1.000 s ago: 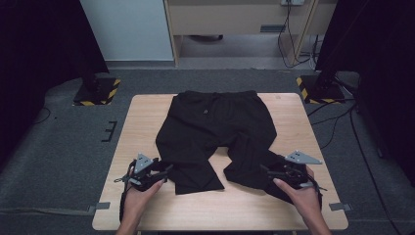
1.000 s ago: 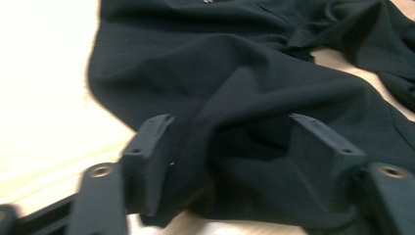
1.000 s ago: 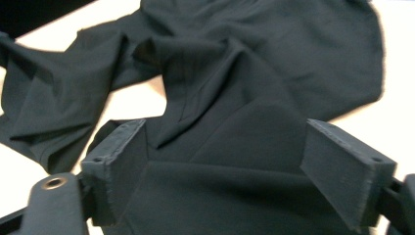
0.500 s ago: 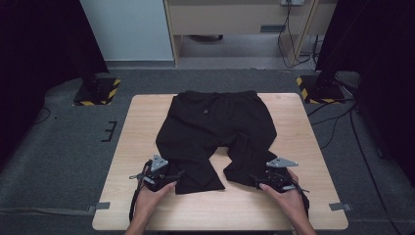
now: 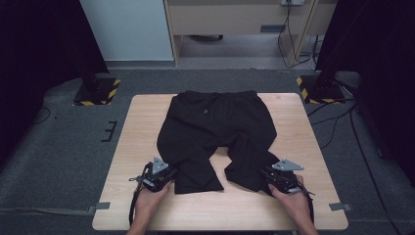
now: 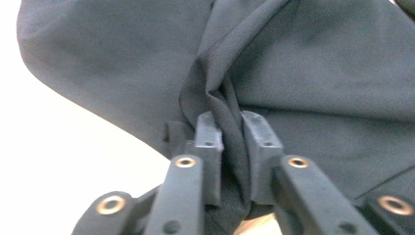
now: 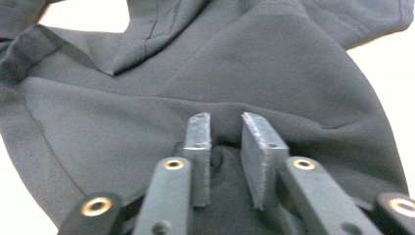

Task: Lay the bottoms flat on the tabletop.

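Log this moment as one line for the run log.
left gripper: just closed, pinching shorts leg hem | right gripper: jaws just closing, fabric between, grip unclear | shorts: flat on table, waistband far side

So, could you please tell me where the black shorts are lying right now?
In the high view, the black shorts lie mid-table, waistband far, leg hems near, between the left tongs and right tongs.

shorts (image 5: 215,127) on table (image 5: 142,142), legs nearest
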Action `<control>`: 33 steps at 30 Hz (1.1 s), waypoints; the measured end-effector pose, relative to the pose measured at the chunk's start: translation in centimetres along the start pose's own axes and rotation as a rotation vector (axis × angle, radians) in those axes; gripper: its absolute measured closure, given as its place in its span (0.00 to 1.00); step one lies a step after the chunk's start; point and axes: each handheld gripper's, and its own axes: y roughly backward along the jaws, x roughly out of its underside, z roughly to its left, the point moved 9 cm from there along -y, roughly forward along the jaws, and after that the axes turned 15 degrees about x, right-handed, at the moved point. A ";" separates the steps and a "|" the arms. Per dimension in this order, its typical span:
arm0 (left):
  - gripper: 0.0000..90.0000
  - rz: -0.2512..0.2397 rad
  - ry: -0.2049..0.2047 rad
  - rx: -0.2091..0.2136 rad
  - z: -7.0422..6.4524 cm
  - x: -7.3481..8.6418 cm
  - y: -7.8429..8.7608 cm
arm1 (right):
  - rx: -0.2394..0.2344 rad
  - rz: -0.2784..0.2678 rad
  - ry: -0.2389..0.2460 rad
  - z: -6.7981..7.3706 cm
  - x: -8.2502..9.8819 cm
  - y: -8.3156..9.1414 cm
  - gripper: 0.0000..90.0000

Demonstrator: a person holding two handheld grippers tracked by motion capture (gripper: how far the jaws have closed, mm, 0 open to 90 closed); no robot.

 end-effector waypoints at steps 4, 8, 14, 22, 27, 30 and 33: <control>0.96 0.009 0.006 0.007 0.0 0.1 0.3 | -0.023 0.011 0.001 0.0 0.2 0.3 0.95; 0.97 0.017 -0.003 0.016 -0.1 0.3 1.1 | -0.049 0.017 0.004 0.3 0.5 0.8 0.98; 0.97 0.042 -0.049 0.013 -0.2 0.6 2.4 | -0.088 0.026 0.056 1.0 1.3 2.3 0.99; 0.97 0.051 -0.035 0.004 0.1 1.7 5.0 | -0.102 0.059 0.059 0.0 2.3 3.5 0.99; 0.97 0.049 -0.010 -0.011 0.9 2.9 6.9 | -0.101 0.074 0.062 -0.8 3.3 4.6 0.99; 0.97 0.044 0.017 -0.028 1.6 3.1 7.3 | -0.078 0.077 0.046 -1.6 3.5 4.8 0.99; 0.97 0.051 0.034 -0.058 2.6 3.4 7.7 | -0.086 0.068 0.012 -2.1 3.4 4.8 0.96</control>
